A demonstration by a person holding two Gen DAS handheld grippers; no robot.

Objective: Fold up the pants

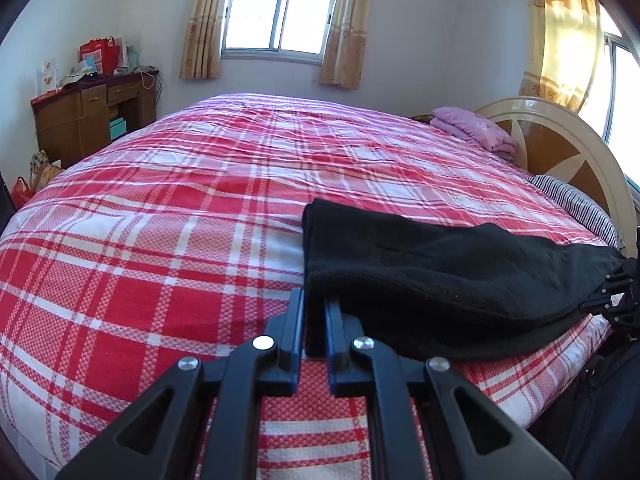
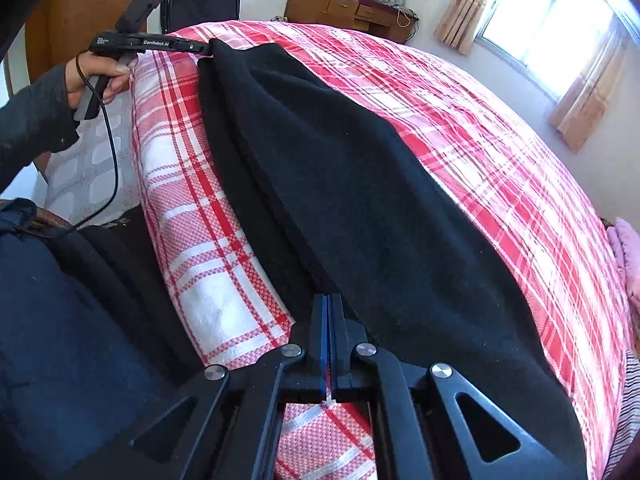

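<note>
Pants (image 2: 360,184) lie doubled along the near edge of the bed (image 1: 160,240), pinched at both ends

Left tongs (image 1: 315,320) are nipped narrow on one end of the black cloth; right tongs (image 2: 329,320) are pressed together on the other end, cloth between them; two layers show along the near edge, so the legs seem already laid one upon the other; by my judgement the lengthwise fold is made, and the crosswise folds, end brought to end, are left to do.
</note>
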